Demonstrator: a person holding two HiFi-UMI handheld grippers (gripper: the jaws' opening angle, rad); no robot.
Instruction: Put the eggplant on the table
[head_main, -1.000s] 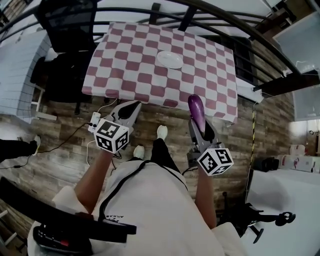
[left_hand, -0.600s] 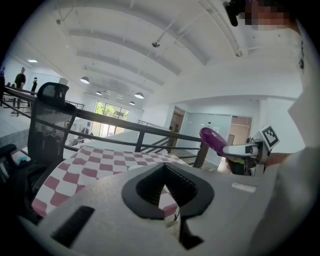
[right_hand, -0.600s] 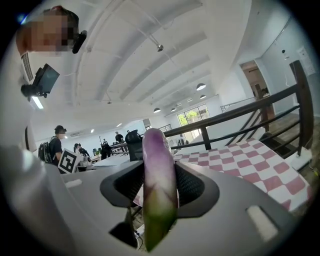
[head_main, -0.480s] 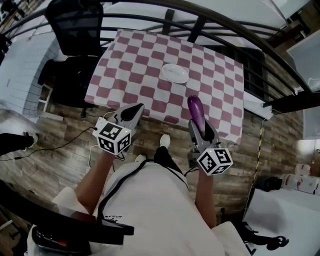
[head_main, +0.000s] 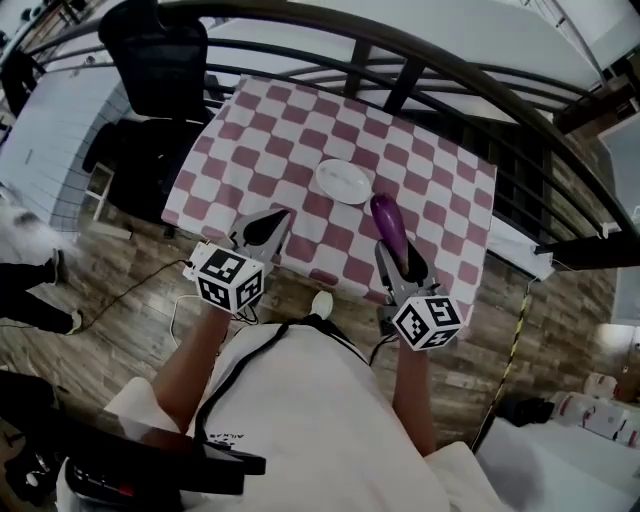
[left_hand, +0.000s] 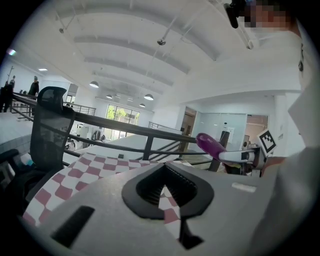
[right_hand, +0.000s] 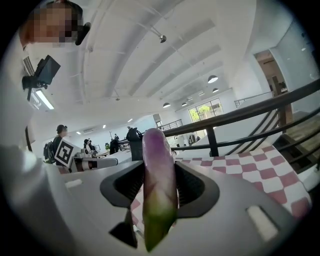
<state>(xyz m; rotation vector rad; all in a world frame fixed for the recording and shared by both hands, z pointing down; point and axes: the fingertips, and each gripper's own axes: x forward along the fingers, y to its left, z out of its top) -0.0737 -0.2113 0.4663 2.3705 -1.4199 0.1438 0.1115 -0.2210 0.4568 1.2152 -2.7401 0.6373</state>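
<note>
A purple eggplant (head_main: 388, 222) (right_hand: 159, 175) stands lengthwise between the jaws of my right gripper (head_main: 398, 258) (right_hand: 159, 167), which is shut on it. Its green stem end points back at the camera. It hangs above the near part of the table (head_main: 260, 120), which wears a pink-and-white checked cloth, just right of a white plate (head_main: 343, 181). My left gripper (head_main: 266, 228) (left_hand: 165, 170) is shut and holds nothing, over the table's near edge. The left gripper view shows the eggplant (left_hand: 211, 145) to the right, in the right gripper (left_hand: 240, 156).
A dark metal railing (head_main: 440, 70) runs behind the table. A black office chair (head_main: 155, 45) stands at the far left corner. The floor (head_main: 120, 290) is wood plank, with a cable on it. A person's legs (head_main: 30, 285) show at the left edge.
The person has stepped towards the table. Both grippers, earlier over the floor in front of it, now reach over its near edge, with the eggplant above the cloth.
</note>
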